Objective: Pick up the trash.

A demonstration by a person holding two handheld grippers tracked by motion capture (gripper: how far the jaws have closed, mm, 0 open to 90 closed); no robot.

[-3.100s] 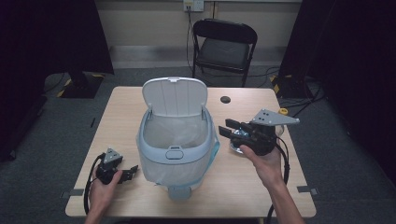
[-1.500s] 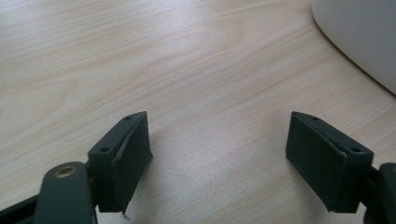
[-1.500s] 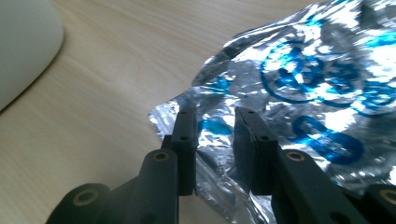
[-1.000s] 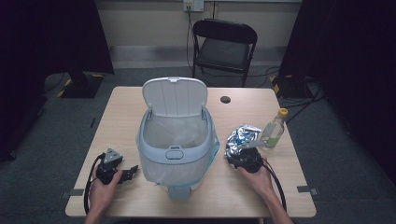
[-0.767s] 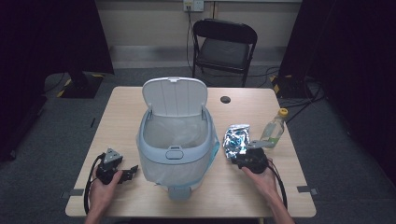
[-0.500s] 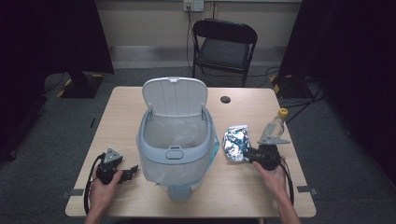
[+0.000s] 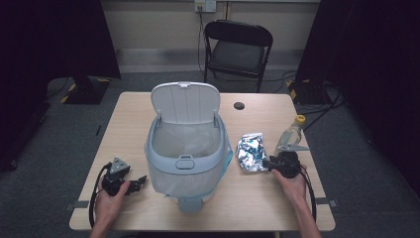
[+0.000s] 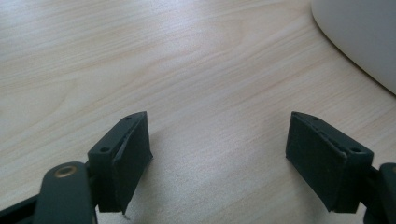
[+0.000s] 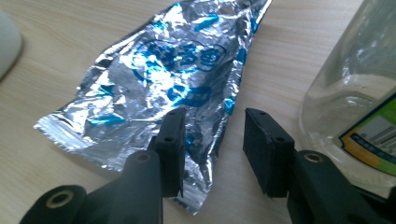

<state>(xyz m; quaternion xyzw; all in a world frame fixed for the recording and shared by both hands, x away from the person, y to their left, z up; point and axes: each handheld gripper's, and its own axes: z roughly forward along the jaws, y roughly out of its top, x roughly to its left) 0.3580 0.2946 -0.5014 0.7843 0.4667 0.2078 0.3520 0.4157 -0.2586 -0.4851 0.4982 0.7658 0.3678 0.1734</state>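
The table point(image 7: 257, 198) carries a big pale bin point(image 7: 187, 148) at its middle, lid tipped up and a clear liner showing inside. To the bin's right lies the crumpled foil wrapper point(image 7: 251, 152), flat on the wood, with a clear plastic bottle point(image 7: 289, 137) lying just beyond it, nearer the right edge.

The right gripper point(image 7: 273, 162) sits at the wrapper's near right corner, by far the closer of the two. In the right gripper view the wrapper point(image 9: 163, 88) runs away from the jaws, its long axis slanting up and across from the near corner toward the far end; the bottle point(image 9: 355, 98) crowds in close beside the other jaw. The right gripper point(image 9: 212, 144) has its jaws partly spread; they have just been opening, one jaw rests over the foil's near edge, and nothing is pinched between them.

The left gripper point(image 7: 132, 183) rests on the table left of the bin, well apart from the wrapper with the bin between. In the left gripper view its jaws point(image 8: 219, 154) stand wide, bare wood between them
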